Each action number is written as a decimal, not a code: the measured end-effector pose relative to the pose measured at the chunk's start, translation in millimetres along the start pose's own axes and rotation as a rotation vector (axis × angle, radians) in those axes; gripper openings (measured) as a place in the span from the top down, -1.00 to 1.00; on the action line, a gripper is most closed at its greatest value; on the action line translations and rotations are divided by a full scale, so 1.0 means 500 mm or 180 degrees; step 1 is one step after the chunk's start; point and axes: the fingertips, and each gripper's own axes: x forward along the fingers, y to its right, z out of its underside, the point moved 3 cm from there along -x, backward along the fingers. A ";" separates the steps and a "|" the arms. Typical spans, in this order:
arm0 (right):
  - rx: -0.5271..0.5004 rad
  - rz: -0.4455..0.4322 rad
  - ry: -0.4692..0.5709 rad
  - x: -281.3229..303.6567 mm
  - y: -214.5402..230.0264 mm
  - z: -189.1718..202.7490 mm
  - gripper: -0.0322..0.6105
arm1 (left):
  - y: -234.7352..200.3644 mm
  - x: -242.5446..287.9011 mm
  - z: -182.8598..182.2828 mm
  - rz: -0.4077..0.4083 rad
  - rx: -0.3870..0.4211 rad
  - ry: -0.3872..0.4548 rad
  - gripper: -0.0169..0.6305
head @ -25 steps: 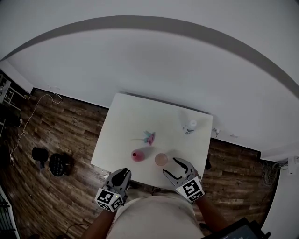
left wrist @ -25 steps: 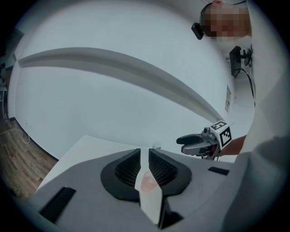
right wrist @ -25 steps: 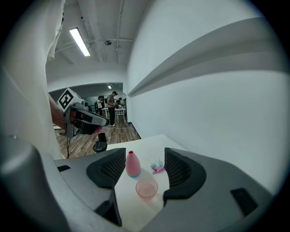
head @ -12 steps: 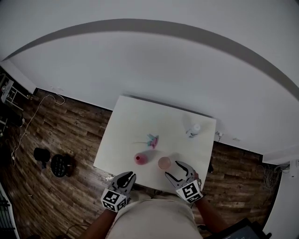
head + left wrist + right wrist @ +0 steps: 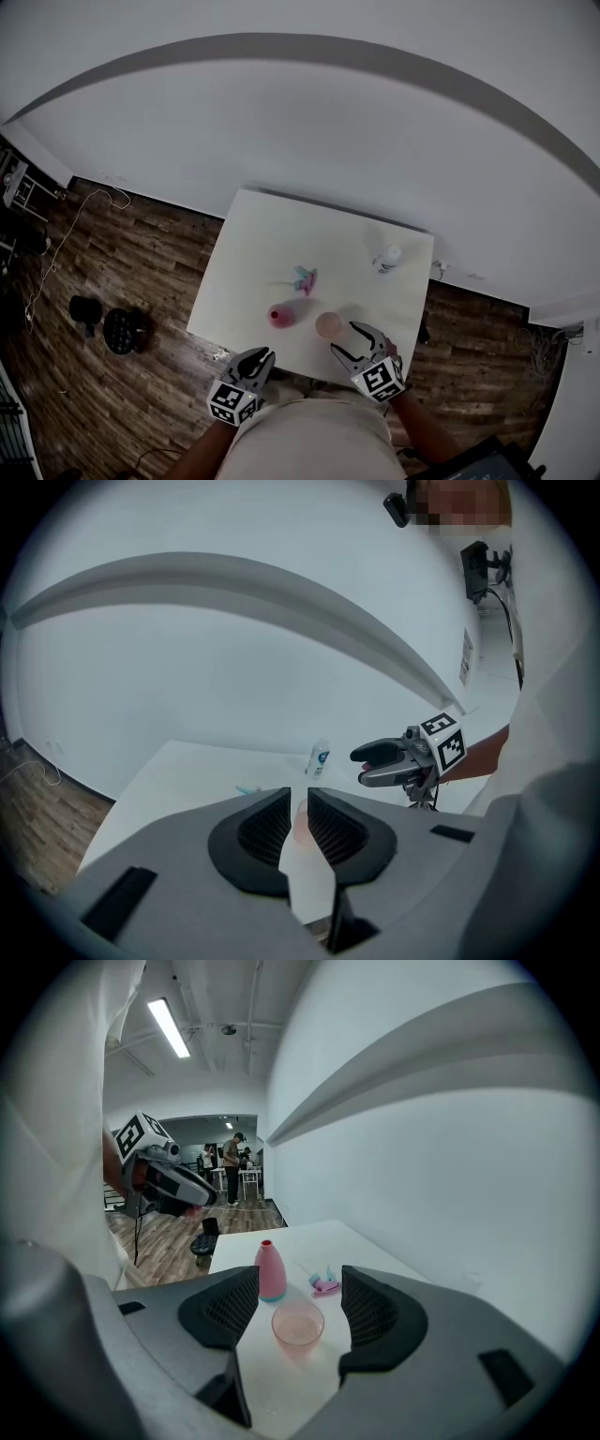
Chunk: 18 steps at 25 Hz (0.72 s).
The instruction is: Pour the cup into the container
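Progress: pour not begun, cup (image 5: 298, 1324) ungrasped | right claw (image 5: 300, 1290) wide open, empty, just short of cup | container (image 5: 271, 1271) beside cup | left claw (image 5: 299, 806) nearly closed, empty

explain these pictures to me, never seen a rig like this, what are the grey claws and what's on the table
There is no robot: a person holds a two-jaw gripper in each hand. The wide picture comes from a camera on the person's head, looking down; the other two come from cameras riding on each gripper, looking along its jaws. The left gripper has its jaws a narrow gap apart, holding nothing. The right gripper is open, with the pink cup standing just ahead of it, untouched. Also on the white table: a pink bottle-shaped container, a small pink and blue item, and a white bottle at the far corner.
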 end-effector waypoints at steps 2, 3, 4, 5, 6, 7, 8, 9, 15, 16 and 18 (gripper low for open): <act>-0.0011 -0.0018 -0.0022 0.003 -0.001 0.010 0.10 | 0.005 0.005 0.003 0.0005 0.0009 -0.0009 0.80; -0.0016 -0.0029 -0.0032 0.005 -0.002 0.014 0.10 | 0.007 0.007 0.004 0.0007 0.0012 -0.0015 0.80; -0.0020 -0.0043 -0.0047 0.008 -0.003 0.019 0.10 | 0.008 0.008 0.006 0.0009 0.0015 -0.0023 0.80; -0.0025 -0.0062 -0.0068 0.012 -0.005 0.025 0.10 | 0.009 0.009 0.007 0.0010 0.0016 -0.0032 0.80; -0.0031 -0.0085 -0.0094 0.015 -0.007 0.032 0.07 | 0.011 0.010 0.008 0.0012 0.0016 -0.0040 0.80; -0.0036 -0.0109 -0.0119 0.018 -0.010 0.038 0.03 | 0.014 0.011 0.010 0.0014 0.0014 -0.0048 0.80; -0.0038 -0.0128 -0.0141 0.020 -0.011 0.045 -0.01 | 0.017 0.012 0.012 0.0019 0.0010 -0.0058 0.80; -0.0037 -0.0139 -0.0156 0.021 -0.011 0.051 -0.03 | 0.021 0.013 0.015 0.0026 0.0008 -0.0067 0.80; -0.0042 -0.0126 -0.0140 0.034 -0.005 0.060 -0.05 | 0.023 0.023 0.019 0.0034 0.0043 -0.0100 0.80; -0.0040 -0.0123 -0.0141 0.035 -0.003 0.063 -0.05 | 0.023 0.026 0.020 0.0030 0.0042 -0.0106 0.80; -0.0029 -0.0118 -0.0151 0.034 -0.001 0.068 -0.05 | 0.026 0.030 0.022 0.0028 0.0036 -0.0121 0.80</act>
